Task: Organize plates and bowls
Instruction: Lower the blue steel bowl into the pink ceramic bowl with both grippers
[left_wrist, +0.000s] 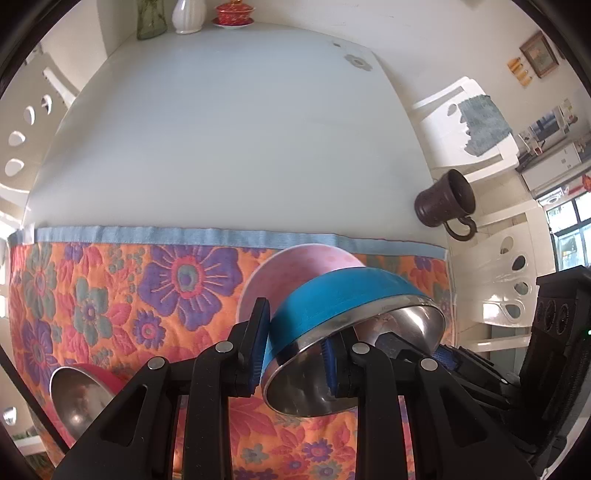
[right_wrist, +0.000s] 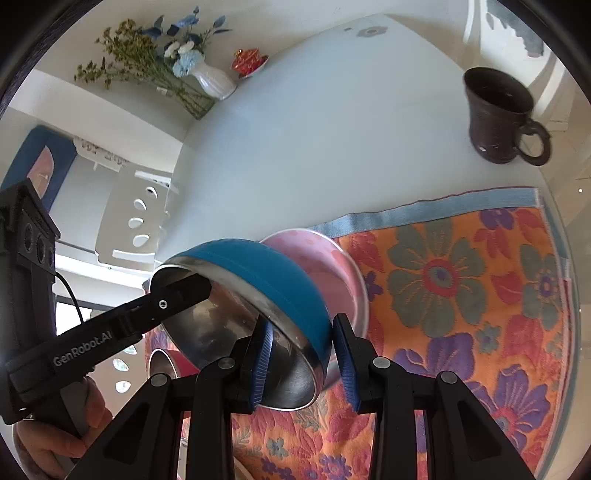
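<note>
A blue steel-lined bowl is held tilted above the floral mat, its rim pinched on both sides. My left gripper is shut on its rim. My right gripper is shut on the opposite rim of the same blue bowl. A pink bowl sits on the mat just behind it; it also shows in the right wrist view. A red steel-lined bowl lies at the mat's near left, partly hidden in the right wrist view.
A dark brown mug stands on the white table near its right edge, also in the right wrist view. A white vase with flowers and a red lidded cup stand at the far end. White chairs surround the table.
</note>
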